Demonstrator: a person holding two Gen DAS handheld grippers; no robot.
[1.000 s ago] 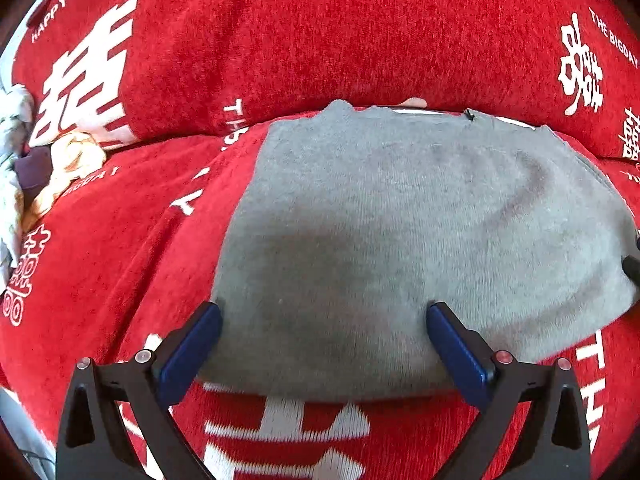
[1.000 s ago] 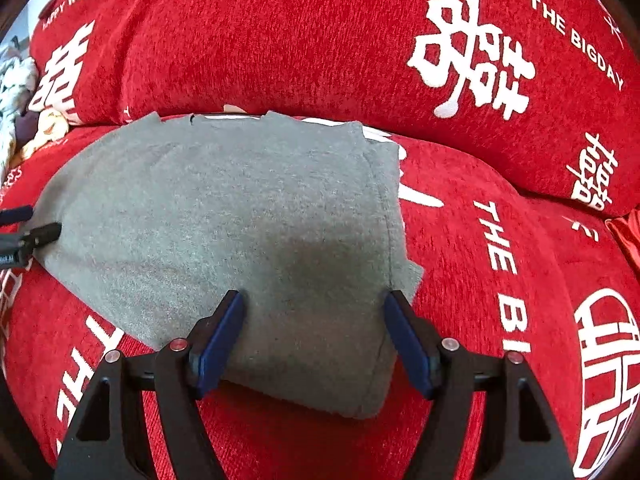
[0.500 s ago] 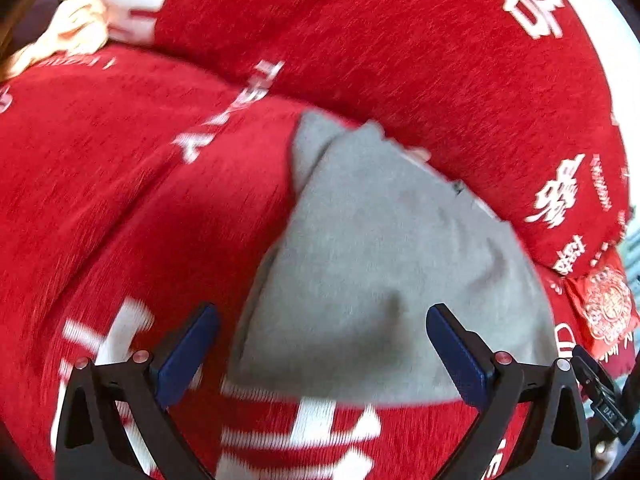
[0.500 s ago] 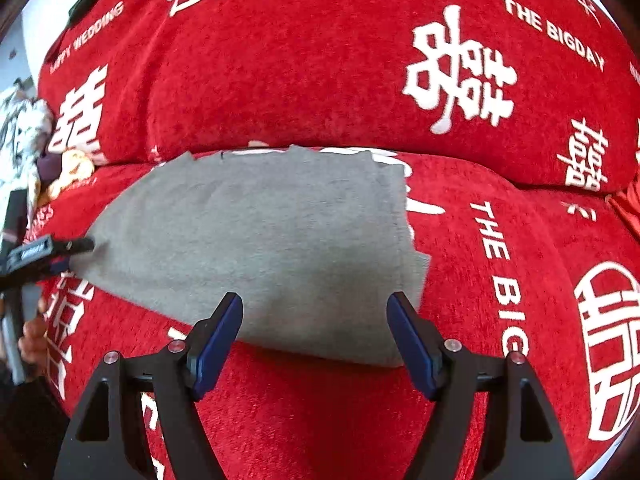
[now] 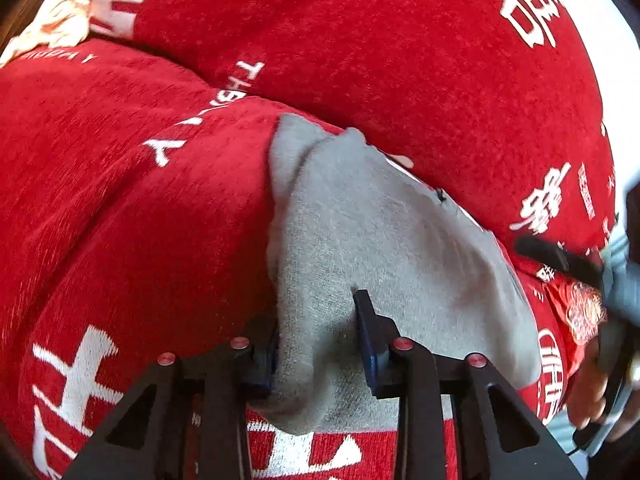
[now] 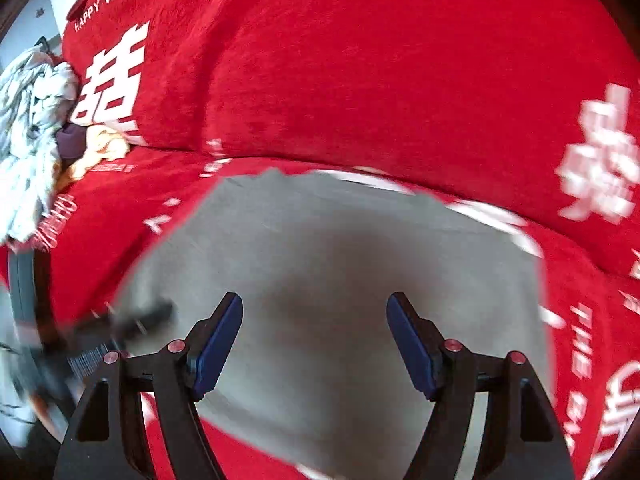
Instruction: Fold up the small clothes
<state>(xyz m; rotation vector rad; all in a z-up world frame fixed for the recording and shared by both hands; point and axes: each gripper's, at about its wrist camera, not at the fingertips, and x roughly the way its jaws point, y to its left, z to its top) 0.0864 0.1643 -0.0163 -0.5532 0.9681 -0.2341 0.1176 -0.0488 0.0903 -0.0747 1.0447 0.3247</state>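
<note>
Half a second back the left tool (image 5: 316, 334) stood wide apart over the grey garment (image 5: 384, 256); now its blue pads are drawn in and clamped on a bunched fold at the garment's near left edge, cloth pinched up between them. That grey garment lies spread on the red sofa cover (image 5: 132, 208), its far edge against the seam under the back cushion. At the far left, a heap of pale crumpled clothes (image 6: 28, 136) sits on the sofa seat, well apart from the garment. Further right, the right tool (image 6: 314, 340) has shifted in over the garment's middle, its pads held wide apart above the grey cloth and gripping nothing. This view is blurred, so I cannot tell whether its fingertips touch the fabric.
</note>
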